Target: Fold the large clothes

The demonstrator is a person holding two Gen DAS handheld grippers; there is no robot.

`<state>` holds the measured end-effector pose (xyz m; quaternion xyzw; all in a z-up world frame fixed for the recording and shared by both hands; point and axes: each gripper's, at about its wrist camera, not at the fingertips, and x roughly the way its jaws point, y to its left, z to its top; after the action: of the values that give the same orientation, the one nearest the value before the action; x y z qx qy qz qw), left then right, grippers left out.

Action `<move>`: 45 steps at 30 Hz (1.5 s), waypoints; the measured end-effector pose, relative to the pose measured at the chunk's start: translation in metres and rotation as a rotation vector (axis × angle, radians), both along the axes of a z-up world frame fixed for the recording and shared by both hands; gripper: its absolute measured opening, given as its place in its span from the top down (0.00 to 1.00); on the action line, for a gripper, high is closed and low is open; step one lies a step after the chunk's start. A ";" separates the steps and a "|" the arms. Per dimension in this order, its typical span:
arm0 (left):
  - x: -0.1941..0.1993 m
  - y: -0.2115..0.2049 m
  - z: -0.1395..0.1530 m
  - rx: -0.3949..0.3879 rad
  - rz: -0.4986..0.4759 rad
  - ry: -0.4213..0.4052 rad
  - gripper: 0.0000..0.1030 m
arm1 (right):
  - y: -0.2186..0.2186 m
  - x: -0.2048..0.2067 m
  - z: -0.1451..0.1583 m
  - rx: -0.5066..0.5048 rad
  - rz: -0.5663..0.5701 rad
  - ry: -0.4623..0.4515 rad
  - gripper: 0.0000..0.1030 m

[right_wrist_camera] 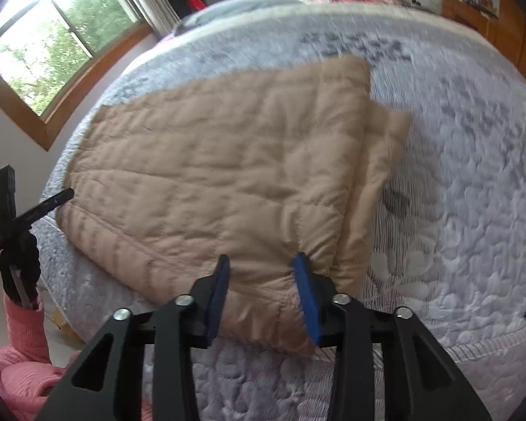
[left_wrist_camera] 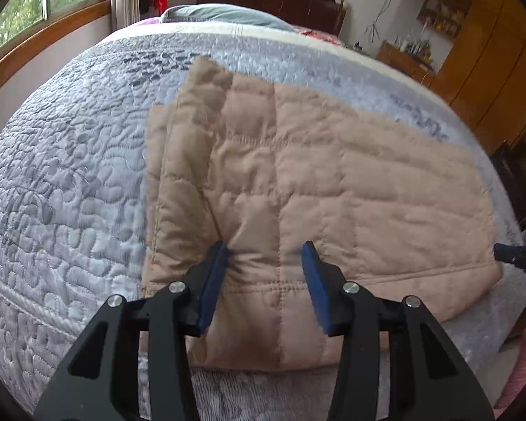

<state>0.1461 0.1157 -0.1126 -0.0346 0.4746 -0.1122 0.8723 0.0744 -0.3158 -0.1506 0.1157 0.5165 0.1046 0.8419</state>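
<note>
A tan quilted jacket (left_wrist_camera: 298, 182) lies folded in a rough rectangle on the grey quilted bed (left_wrist_camera: 70, 175). It also shows in the right wrist view (right_wrist_camera: 221, 168), with a folded part sticking out at its right side. My left gripper (left_wrist_camera: 264, 249) is open, its blue pads pressed into the jacket's near edge with fabric bunched between them. My right gripper (right_wrist_camera: 263, 261) is open too, its pads astride the jacket's near right corner. The left gripper's tip shows at the left of the right wrist view (right_wrist_camera: 52, 200).
The bed's near edge runs just below the jacket. A wooden headboard (left_wrist_camera: 270, 0) and a grey pillow (left_wrist_camera: 221, 12) are at the far end. A window (right_wrist_camera: 52, 42) is to the left, wooden cabinets (left_wrist_camera: 491, 63) to the right. A pink sleeve (right_wrist_camera: 21, 351) is at lower left.
</note>
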 end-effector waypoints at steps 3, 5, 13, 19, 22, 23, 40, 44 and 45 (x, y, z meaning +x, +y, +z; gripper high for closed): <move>0.003 0.001 -0.012 -0.001 -0.009 -0.005 0.56 | -0.004 0.002 -0.017 0.036 -0.001 0.002 0.70; 0.003 0.005 -0.013 -0.022 0.004 -0.003 0.56 | -0.006 0.001 -0.018 0.046 -0.006 -0.004 0.70; -0.023 0.024 0.015 -0.092 0.111 0.000 0.54 | -0.011 -0.013 0.013 0.046 -0.010 -0.048 0.67; -0.070 0.056 0.021 -0.223 0.267 0.024 0.45 | -0.013 -0.019 0.014 -0.006 -0.003 -0.020 0.67; -0.081 0.069 0.007 -0.299 0.335 0.052 0.43 | -0.016 -0.016 0.001 -0.005 -0.013 0.007 0.67; -0.082 0.070 0.002 -0.320 0.349 0.055 0.43 | -0.018 -0.016 -0.002 -0.001 -0.014 0.012 0.67; -0.048 0.087 -0.041 -0.617 0.514 0.067 0.81 | -0.025 -0.012 -0.015 0.036 0.000 0.035 0.67; -0.059 0.088 -0.041 -0.658 0.526 0.053 0.88 | -0.024 -0.009 -0.016 0.027 -0.001 0.052 0.67; -0.059 0.088 -0.043 -0.655 0.522 0.056 0.87 | -0.024 -0.008 -0.016 0.026 -0.001 0.056 0.67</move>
<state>0.0869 0.2034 -0.1558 -0.4322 0.4126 -0.0316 0.8012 0.0662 -0.3395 -0.1670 0.1297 0.5387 0.1076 0.8255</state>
